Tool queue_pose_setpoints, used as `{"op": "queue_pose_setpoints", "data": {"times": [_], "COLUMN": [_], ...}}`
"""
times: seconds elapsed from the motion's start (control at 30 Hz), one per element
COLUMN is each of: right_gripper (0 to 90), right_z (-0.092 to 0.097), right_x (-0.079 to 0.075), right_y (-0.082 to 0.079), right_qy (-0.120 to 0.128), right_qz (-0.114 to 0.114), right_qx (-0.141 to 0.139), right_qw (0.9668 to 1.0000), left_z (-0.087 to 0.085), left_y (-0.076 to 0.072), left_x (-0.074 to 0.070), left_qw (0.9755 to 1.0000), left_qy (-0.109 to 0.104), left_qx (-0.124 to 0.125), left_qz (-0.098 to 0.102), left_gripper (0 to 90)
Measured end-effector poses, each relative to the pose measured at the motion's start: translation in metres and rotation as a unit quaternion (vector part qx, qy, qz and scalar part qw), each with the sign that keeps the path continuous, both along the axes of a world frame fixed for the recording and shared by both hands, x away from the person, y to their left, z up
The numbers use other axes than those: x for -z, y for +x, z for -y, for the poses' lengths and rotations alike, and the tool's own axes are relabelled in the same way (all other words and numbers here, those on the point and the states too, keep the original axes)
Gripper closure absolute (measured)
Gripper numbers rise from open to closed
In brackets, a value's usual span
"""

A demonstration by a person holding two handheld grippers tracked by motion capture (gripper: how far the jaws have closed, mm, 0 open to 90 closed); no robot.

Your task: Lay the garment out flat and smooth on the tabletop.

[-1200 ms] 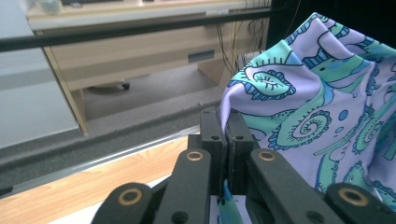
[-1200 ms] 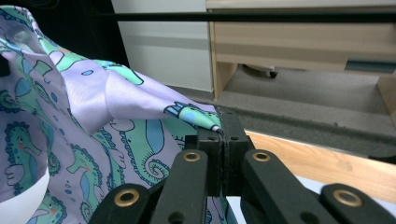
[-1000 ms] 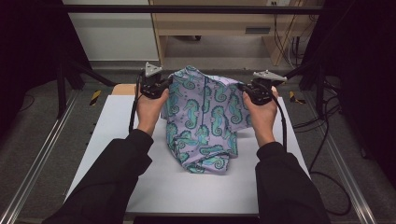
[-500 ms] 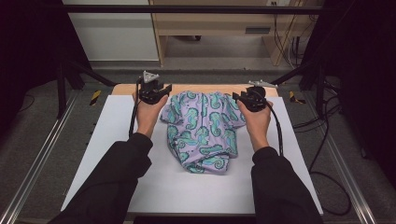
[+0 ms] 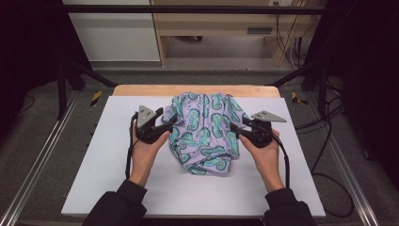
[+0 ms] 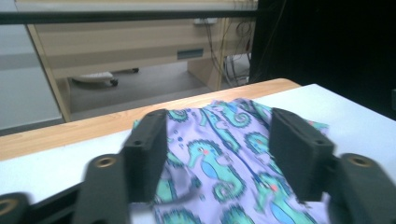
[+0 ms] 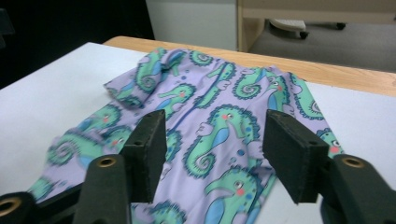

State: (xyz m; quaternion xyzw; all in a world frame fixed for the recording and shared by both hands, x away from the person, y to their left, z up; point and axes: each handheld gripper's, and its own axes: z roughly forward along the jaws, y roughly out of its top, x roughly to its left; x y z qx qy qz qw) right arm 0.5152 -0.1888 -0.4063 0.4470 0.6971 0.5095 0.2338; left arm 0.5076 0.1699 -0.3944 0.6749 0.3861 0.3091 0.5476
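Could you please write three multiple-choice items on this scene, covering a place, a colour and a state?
1. Where does the seahorse cloth lie?
A. on the white table top
B. on the floor
C. over a chair

2. What is the cloth's ground colour?
A. red
B. lilac
C. black

3. How do the jaws of the left gripper and the right gripper stand?
A. both open
B. both shut
C. one shut

Answers: 1 A, the cloth rests flat on the white top; 2 B, lilac shows between the teal seahorses; 3 A, both gripper views show the pads apart, clamping nothing.
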Motion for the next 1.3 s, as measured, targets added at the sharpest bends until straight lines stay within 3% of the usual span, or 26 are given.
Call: {"op": "queue_pose_setpoints", "data": {"times": [0.1,0.2,0.33,0.4,0.5,0.57,0.73,0.9,1.0,1.1,1.23,1.3], "right_gripper": [37.0,34.7,32.8,31.0,30.2,29.4,33.6,40.6,43.8,44.1,40.9,37.5], "right_z": [0.001,0.002,0.003,0.001,0.002,0.002,0.004,-0.001,-0.007,-0.016,-0.035,-0.047], "right_x": [0.002,0.007,0.013,0.017,0.027,0.033,0.039,0.043,0.045,0.045,0.041,0.038], "right_y": [-0.019,-0.032,-0.044,-0.046,-0.049,-0.050,-0.052,-0.052,-0.054,-0.056,-0.061,-0.064], "right_qy": [-0.004,-0.014,0.010,-0.006,-0.001,-0.011,-0.012,-0.018,-0.019,-0.018,-0.016,-0.027], "right_qz": [0.016,0.017,0.025,0.018,0.007,-0.003,-0.005,-0.012,-0.016,-0.020,-0.023,-0.018], "right_qx": [-0.014,-0.018,-0.016,-0.027,-0.030,-0.029,-0.033,-0.055,-0.071,-0.090,-0.126,-0.141], "right_qw": [0.9998,0.9996,0.9995,0.9995,0.9995,0.9995,0.9994,0.9983,0.9972,0.9956,0.9916,0.9895], "left_z": [-0.005,-0.008,-0.010,-0.011,-0.013,-0.013,-0.008,-0.004,-0.004,-0.011,-0.025,-0.033], "left_y": [-0.019,-0.029,-0.032,-0.034,-0.037,-0.038,-0.043,-0.043,-0.044,-0.044,-0.045,-0.047], "left_x": [0.010,0.020,0.029,0.032,0.038,0.041,0.043,0.047,0.049,0.051,0.052,0.054], "left_qw": [0.9999,0.9997,0.9996,0.9996,0.9992,0.9989,0.9981,0.9967,0.9960,0.9968,0.9977,0.9978], "left_qy": [0.003,0.011,0.018,0.011,0.009,0.010,0.029,0.041,0.056,0.048,0.041,0.042], "left_qx": [0.007,0.018,0.022,0.021,0.021,0.024,0.036,0.045,0.038,0.027,-0.005,-0.015], "left_qz": [0.010,0.011,-0.007,-0.014,-0.032,-0.039,-0.041,-0.054,-0.059,-0.058,-0.053,-0.049], "left_gripper": [28.3,23.1,22.4,22.4,20.8,20.1,19.9,21.1,21.8,20.6,10.2,7.7]}}
